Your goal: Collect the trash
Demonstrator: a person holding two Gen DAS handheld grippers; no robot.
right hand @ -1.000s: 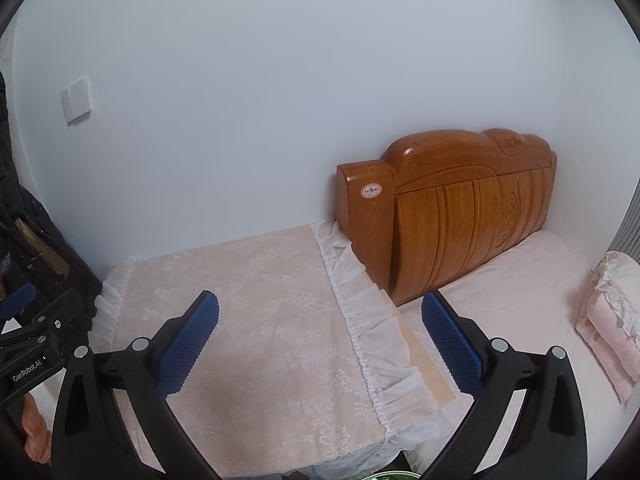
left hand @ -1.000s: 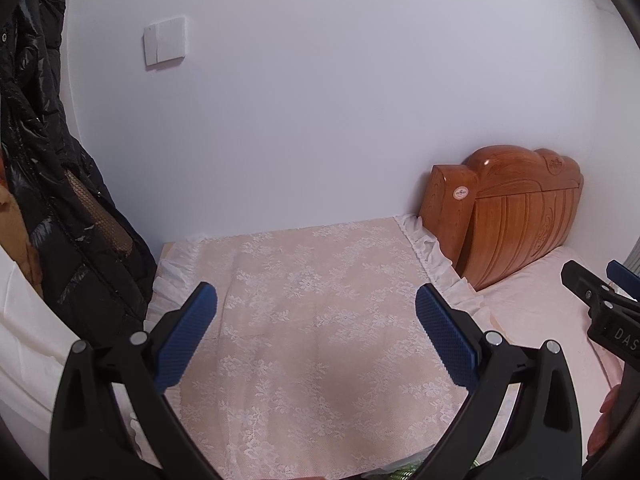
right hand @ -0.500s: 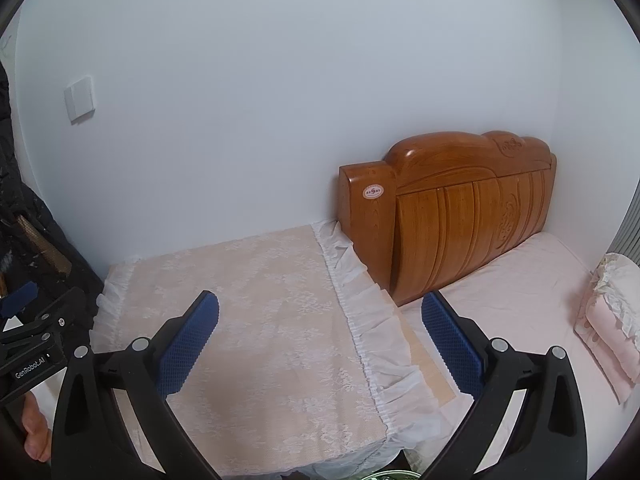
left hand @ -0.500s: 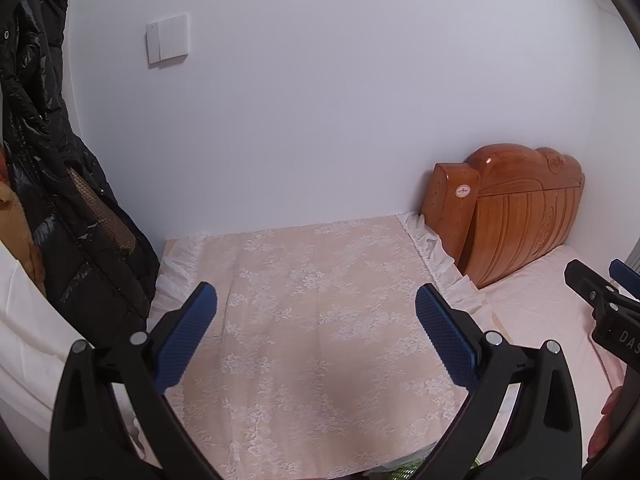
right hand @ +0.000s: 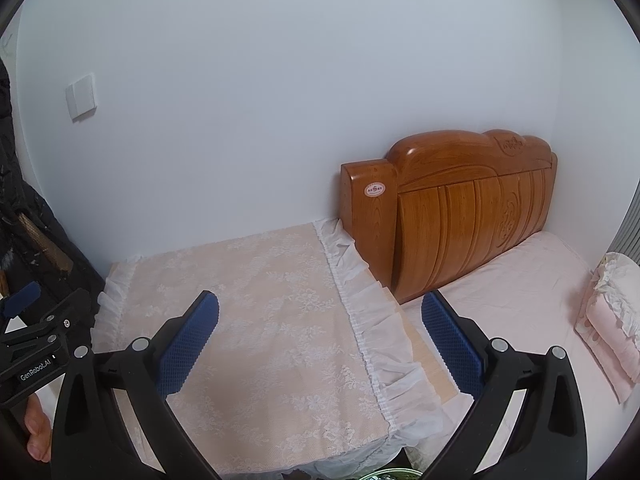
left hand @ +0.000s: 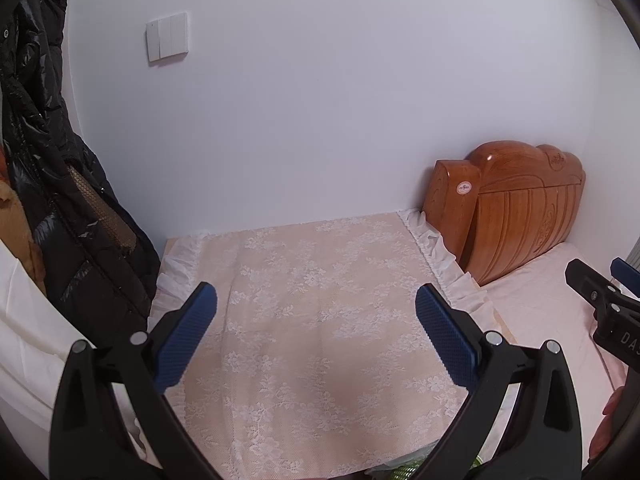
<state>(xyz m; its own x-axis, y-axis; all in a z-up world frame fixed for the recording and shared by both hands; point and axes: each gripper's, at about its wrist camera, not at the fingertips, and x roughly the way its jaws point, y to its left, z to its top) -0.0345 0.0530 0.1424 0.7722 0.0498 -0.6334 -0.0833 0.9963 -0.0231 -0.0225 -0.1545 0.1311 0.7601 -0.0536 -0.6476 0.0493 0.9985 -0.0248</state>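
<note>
My left gripper point(left hand: 316, 304) is open and empty, held above a bedside table with a peach lace cloth point(left hand: 320, 312). My right gripper point(right hand: 320, 316) is open and empty, over the cloth's right frilled edge point(right hand: 360, 320). No trash shows on the cloth. A green patterned thing point(left hand: 404, 470) peeks out at the bottom edge below the table; what it is cannot be told. The left gripper also shows at the left of the right wrist view point(right hand: 36, 332), and the right gripper at the right of the left wrist view point(left hand: 608, 300).
A wooden headboard point(right hand: 460, 220) stands right of the table, with a pink bed point(right hand: 520, 300) and a folded pink pillow point(right hand: 612, 328). A black coat point(left hand: 60, 200) hangs at the left. A white wall with a switch point(left hand: 166, 36) is behind.
Both views have shifted slightly, with the table and headboard sitting a little lower in frame. Both grippers stay open and empty.
</note>
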